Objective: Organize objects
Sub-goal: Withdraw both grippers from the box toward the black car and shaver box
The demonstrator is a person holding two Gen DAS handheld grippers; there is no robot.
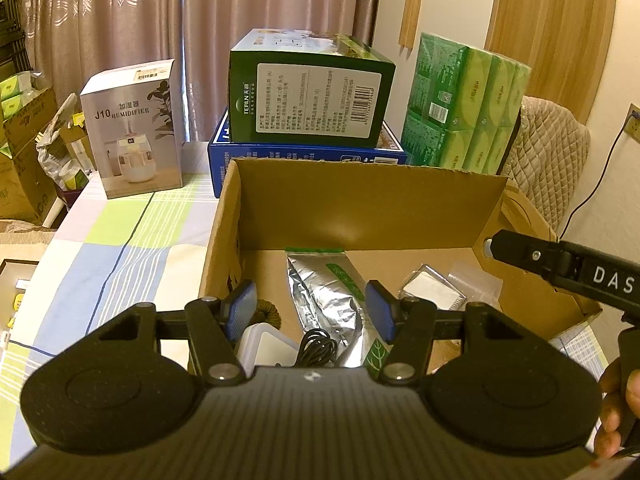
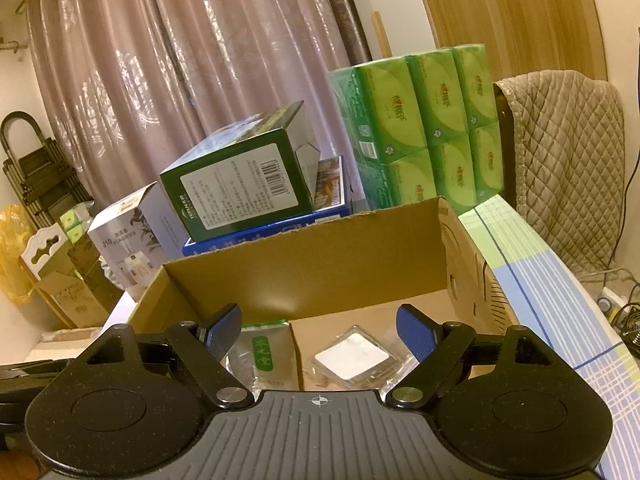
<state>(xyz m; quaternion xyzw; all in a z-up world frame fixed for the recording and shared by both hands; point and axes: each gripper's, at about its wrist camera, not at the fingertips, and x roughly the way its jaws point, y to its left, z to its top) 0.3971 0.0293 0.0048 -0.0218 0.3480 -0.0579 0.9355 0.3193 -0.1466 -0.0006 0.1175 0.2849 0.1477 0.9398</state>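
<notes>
Cardboard box point(image 1: 360, 208) sits open on the checked tabletop point(image 1: 120, 240), and both my claws hang over its near edge, pointing down into it. Inside lie a silver foil pouch point(image 1: 324, 292) with a green label, a coiled black cable point(image 1: 318, 350), a small white container point(image 1: 264, 344) and a clear plastic case point(image 2: 352, 358) with a white square in it.

My left claw point(image 1: 314, 308) stands about half open, its blue pads to either side of the foil pouch but above it, with nothing between them. My right claw point(image 2: 320, 334) stands wide, over the clear case and gripping nothing; in the left view its black finger reaches in over the box's right wall.

Behind the box a green carton point(image 1: 308, 92) rests on a flat blue box point(image 1: 304, 160), with a humidifier box point(image 1: 136, 128) to the left and a pack of green tissues point(image 1: 464, 108) to the right.
</notes>
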